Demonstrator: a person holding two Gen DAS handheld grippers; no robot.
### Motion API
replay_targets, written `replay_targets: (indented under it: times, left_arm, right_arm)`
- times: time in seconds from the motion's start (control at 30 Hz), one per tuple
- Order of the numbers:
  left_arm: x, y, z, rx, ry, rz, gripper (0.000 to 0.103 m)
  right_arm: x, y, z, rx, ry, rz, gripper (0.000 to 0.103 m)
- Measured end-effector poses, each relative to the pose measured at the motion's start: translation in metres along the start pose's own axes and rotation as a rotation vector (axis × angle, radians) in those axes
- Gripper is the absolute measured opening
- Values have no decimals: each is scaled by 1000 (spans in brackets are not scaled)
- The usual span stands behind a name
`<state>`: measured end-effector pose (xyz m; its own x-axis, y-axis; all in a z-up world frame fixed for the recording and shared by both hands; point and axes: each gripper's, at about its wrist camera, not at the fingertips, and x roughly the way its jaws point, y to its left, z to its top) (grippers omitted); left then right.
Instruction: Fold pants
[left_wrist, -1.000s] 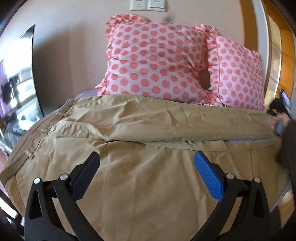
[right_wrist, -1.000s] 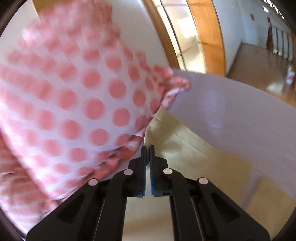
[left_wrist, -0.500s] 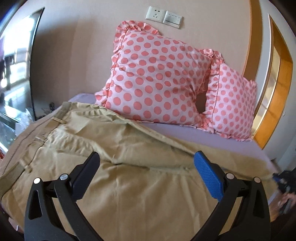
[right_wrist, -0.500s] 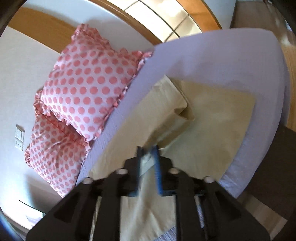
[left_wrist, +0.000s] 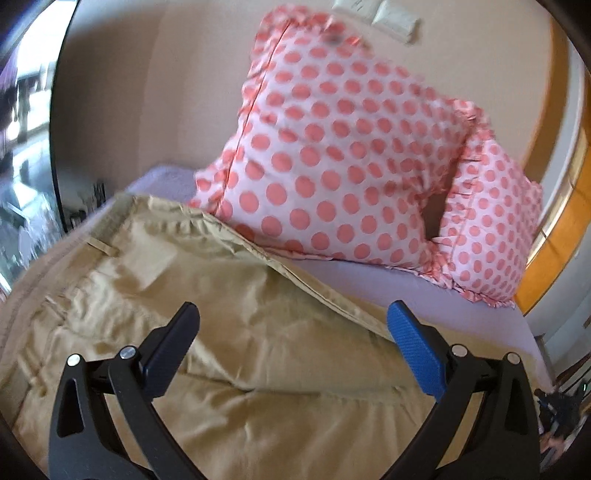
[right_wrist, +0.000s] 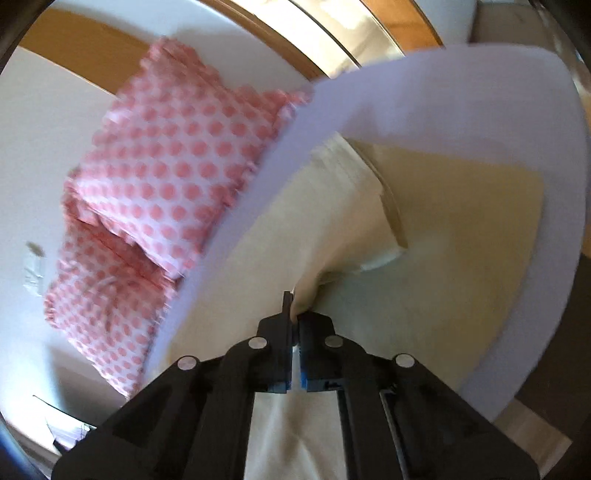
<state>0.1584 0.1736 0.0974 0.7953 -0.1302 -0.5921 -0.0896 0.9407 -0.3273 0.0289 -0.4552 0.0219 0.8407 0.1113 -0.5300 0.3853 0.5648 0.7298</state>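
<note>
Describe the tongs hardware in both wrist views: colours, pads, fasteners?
Both tongs are matte black plastic scissor-style linkages with round silver pivot fasteners. The left tongs have one textured bright blue pad on the right finger; the other finger's inner face looks dark. The right tongs show thin blue pad edges between black fingers. No cables, labels or sleeves are visible.

no readable text, labels, brands or numbers anywhere, wall plates above the pillows too blurred
</note>
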Motion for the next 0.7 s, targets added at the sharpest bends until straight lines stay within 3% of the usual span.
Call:
replay_targets:
  times: [0.17, 0.33, 0.37, 0.43, 0.47, 0.53, 0.6, 0.7]
  left_arm:
    - [58, 13, 23, -111, 130, -9, 95]
    - [112, 25, 36, -159, 225, 86, 75]
    - [125, 31, 38, -177, 243, 122, 65]
    - [137, 42, 39, -223, 258, 140, 36]
    - [142, 51, 38, -266, 260, 116, 9]
    - [136, 62, 35, -328, 238, 70, 4]
    - [105, 56, 31, -287, 179, 51, 3]
    - [18, 41, 14, -197, 54, -15, 3]
  right_arm:
    - [-11, 4, 12, -7, -58, 55, 2]
    - [-8, 0, 15, -3, -59, 71, 2]
    - [-8, -2, 15, -1, -59, 77, 2]
    - [-6, -3, 16, 6, -58, 88, 2]
    - [-5, -4, 17, 11, -59, 96, 2]
    - [-5, -2, 19, 14, -69, 112, 2]
    - [-10, 2, 24, 13, -87, 125, 2]
    - [-38, 1, 33, 14, -154, 156, 2]
